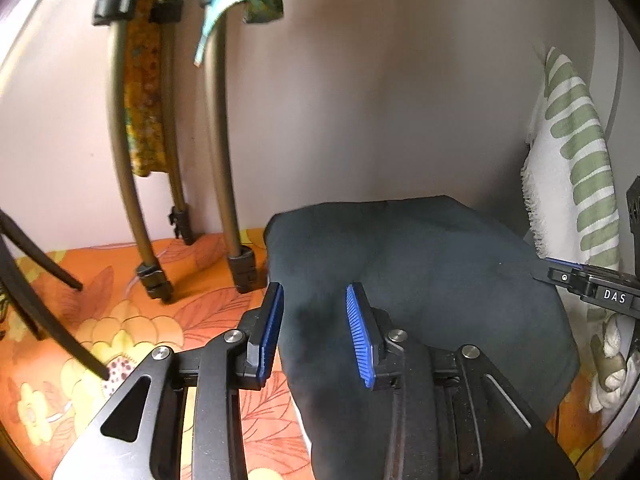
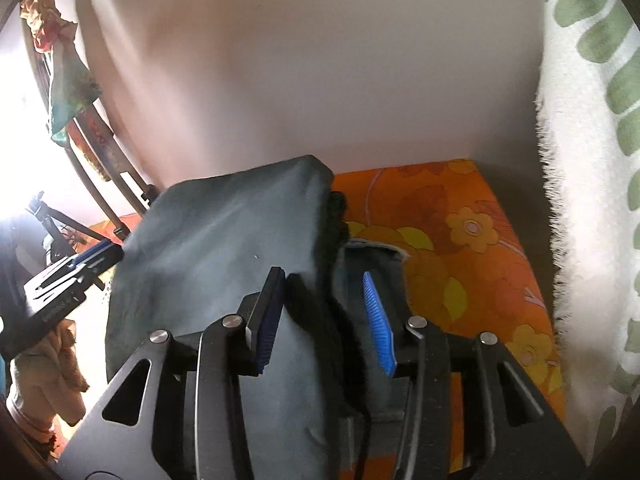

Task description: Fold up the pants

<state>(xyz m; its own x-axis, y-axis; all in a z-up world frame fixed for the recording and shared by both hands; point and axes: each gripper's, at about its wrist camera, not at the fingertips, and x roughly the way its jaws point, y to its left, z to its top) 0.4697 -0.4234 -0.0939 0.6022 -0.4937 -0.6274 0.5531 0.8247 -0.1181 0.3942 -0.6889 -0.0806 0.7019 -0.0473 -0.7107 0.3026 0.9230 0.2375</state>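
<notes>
Dark folded pants (image 1: 420, 280) lying on the orange floral sheet (image 1: 120, 320), left gripper (image 1: 316, 328) fingers apart over their left edge, right gripper (image 2: 326, 316) spread wide over their right edge, striped towel (image 2: 592, 200) right of the pants.

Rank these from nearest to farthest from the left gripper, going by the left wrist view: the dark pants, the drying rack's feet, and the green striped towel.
From the left gripper:
1. The dark pants, right under and ahead of its open fingers.
2. The drying rack's feet, ahead and to the left on the orange floral sheet.
3. The green striped towel, hanging far off on the right side.
</notes>
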